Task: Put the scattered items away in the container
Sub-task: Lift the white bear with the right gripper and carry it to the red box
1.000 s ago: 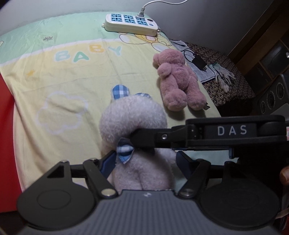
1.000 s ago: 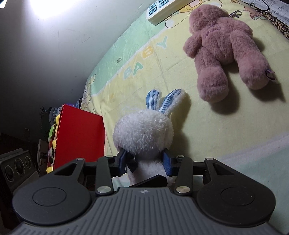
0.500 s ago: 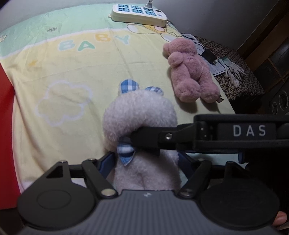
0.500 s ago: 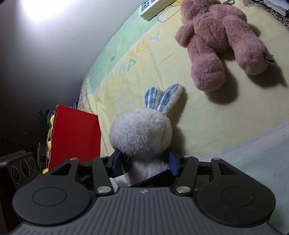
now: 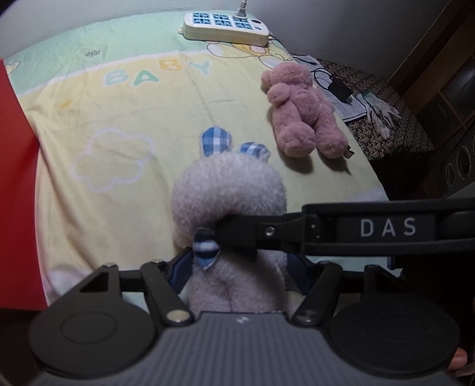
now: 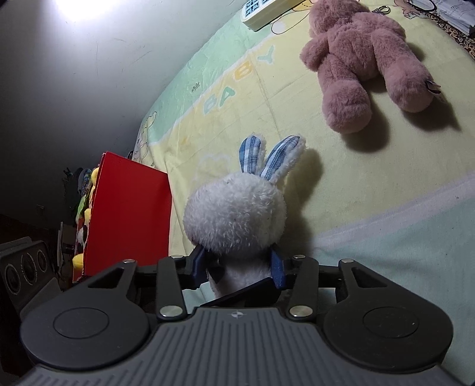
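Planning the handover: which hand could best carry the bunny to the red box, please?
Probably left: its gripper, whose jaws have just been closing on the bunny, is nearer the red box.

You're in a home bedroom: a "BABY" print blanket [image 5: 142,124] covers the bed, a pink plush bear [image 5: 299,110] lies far right, a power strip [image 5: 225,25] by the wall.
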`<state>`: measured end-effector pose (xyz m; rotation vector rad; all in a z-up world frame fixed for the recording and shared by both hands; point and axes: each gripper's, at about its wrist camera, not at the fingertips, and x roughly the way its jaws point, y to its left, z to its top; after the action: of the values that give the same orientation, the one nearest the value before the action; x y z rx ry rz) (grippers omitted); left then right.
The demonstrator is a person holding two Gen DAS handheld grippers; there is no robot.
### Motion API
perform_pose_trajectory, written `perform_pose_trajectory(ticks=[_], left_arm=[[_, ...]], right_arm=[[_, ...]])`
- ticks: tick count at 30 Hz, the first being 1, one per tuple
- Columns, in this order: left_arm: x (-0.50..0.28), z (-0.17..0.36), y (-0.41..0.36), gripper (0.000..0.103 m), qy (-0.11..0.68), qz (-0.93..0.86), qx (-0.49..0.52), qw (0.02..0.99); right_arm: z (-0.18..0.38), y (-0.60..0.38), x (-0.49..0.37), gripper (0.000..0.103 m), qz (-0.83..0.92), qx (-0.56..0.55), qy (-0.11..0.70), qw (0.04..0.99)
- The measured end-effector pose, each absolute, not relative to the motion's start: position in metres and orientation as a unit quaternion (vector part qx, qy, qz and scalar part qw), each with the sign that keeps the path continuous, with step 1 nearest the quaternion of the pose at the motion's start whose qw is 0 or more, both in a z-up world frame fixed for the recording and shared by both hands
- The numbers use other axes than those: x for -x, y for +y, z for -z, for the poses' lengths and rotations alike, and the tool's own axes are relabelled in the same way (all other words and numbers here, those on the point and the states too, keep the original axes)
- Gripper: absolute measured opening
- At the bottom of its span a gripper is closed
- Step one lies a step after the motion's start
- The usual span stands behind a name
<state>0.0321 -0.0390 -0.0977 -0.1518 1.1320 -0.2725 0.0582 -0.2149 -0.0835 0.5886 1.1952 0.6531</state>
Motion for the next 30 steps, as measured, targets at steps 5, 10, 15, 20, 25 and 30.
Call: perform_pose_trajectory(ticks=[5, 10, 15, 20, 25, 30], left_arm=[[-0.015, 0.093, -0.033, 0.068, 0.535, 0.119, 0.078, 0.833], [0.006, 0.091, -0.023, 0.068, 0.534, 0.1, 0.083, 0.836], [0.027, 0.09, -0.004, 0.068, 0.539, 0.085, 0.09, 0.833], [0.041, 0.088, 0.012, 0.069, 0.537, 0.086, 0.09, 0.834], [0.05, 0.085, 0.035, 0.069, 0.534, 0.099, 0.087, 0.835], [0.061, 0.082, 0.062, 0.069, 0.537, 0.115, 0.084, 0.832]], right_arm=[[0.08, -0.211, -0.044, 0.046, -0.311, -0.261, 0.541, 0.736], [0.08, -0.196, -0.03, 0.046, -0.334, -0.248, 0.541, 0.731], [0.082, -0.178, -0.016, 0.046, -0.353, -0.239, 0.547, 0.72], [0.077, -0.159, -0.005, 0.046, -0.357, -0.229, 0.545, 0.723], [0.073, -0.139, 0.009, 0.046, -0.347, -0.232, 0.542, 0.729], [0.068, -0.113, 0.027, 0.045, -0.336, -0.233, 0.539, 0.737]])
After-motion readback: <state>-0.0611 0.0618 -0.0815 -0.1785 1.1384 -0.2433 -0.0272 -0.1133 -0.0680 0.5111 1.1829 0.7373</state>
